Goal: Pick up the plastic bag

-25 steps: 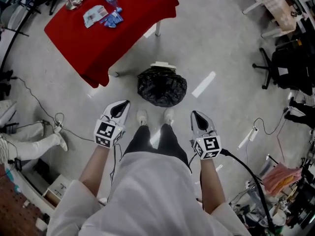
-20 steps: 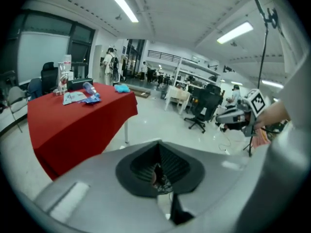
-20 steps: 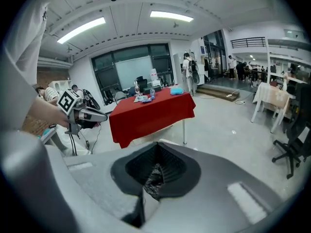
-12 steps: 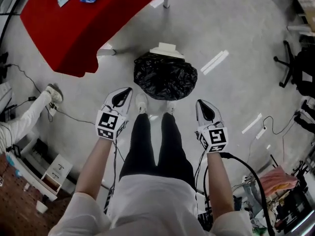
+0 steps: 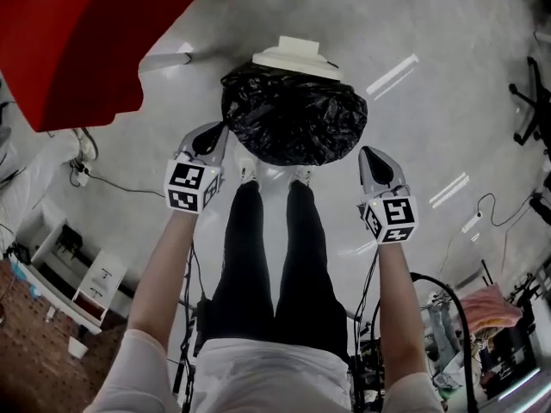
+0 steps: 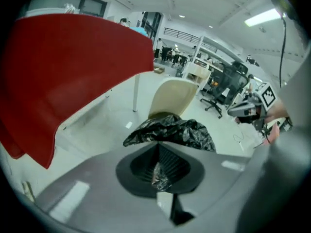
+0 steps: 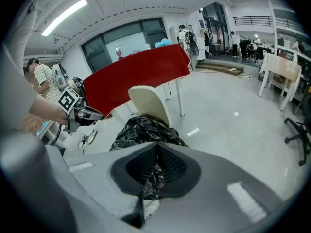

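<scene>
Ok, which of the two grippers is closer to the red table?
The left gripper: it pinches the plastic bag at the edge facing the red table, while the right gripper pinches the opposite edge.

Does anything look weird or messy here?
Nothing really. The black plastic bag is just crumpled and lumpy, with the left tongs and right tongs pinching its edges. Nothing has spilled.

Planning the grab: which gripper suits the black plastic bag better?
Left, marginally: the left gripper overlaps the edge of the crumpled black plastic bag; the right gripper stands just clear. Both pinch black film scraps.
</scene>
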Demonstrator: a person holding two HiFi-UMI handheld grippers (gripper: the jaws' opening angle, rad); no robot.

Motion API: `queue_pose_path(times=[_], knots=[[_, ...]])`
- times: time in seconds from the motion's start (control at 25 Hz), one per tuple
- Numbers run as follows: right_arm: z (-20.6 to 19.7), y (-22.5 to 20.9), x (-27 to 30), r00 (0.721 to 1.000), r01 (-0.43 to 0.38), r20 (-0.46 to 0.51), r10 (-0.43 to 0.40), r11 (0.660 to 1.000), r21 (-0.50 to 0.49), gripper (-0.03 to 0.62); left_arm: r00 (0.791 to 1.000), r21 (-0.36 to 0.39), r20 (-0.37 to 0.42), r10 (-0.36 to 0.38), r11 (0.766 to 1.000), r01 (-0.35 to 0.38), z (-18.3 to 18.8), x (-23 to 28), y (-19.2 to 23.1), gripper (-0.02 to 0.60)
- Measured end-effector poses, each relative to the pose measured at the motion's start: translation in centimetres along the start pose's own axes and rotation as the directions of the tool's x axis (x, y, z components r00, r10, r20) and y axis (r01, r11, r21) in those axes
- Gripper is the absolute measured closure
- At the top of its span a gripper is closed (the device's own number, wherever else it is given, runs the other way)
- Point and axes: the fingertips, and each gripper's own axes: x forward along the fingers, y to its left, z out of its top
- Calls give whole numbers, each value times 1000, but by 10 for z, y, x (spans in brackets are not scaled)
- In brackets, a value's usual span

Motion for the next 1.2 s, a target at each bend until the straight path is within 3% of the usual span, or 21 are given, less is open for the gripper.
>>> queue_pose_path(times=[0.08,0.16,0.28,0.36,0.48,0.6,0.68,0.72,0.8,0.84,0.88,1.0,1.2], knots=[[-20,-10,21,1000,-2,-24,3,1000,18,589,999,-51,-28,17,999,-19,-21,21,16,575],[-40,-21,40,999,-5,-51,7,999,54,537,998,-118,-57,39,992,-46,-40,40,34,567],[-69,-41,63,996,19,-93,-10,994,105,489,993,-254,-110,50,964,-77,-69,64,57,466],[-87,-54,76,993,42,-119,-24,987,157,429,990,-327,-135,41,941,-84,-87,76,68,434],[-109,-71,95,990,59,-141,-21,959,276,365,989,-397,-147,-11,916,-49,-103,97,75,352],[-127,-74,111,987,18,-153,42,929,370,322,984,-435,-167,-69,900,-11,-120,114,77,301],[-133,-67,117,983,-35,-149,105,912,410,323,981,-486,-154,-114,874,26,-125,121,75,306],[-134,-64,120,981,-57,-145,129,906,419,337,981,-504,-141,-135,862,47,-125,124,73,346],[-134,-60,125,979,-75,-143,145,909,409,470,981,-487,-143,-129,872,44,-124,129,73,459],[-133,-58,125,979,-75,-142,143,914,398,548,982,-457,-156,-103,889,21,-123,128,75,558],[-131,-55,122,980,-75,-141,138,920,386,592,983,-425,-168,-78,905,-1,-123,125,75,575],[-122,-48,110,984,-74,-126,128,929,363,592,983,-358,-176,-42,933,-24,-117,110,67,577],[-88,-38,78,989,-75,-97,109,948,309,592,990,-301,-139,-25,953,-18,-83,67,48,577]])
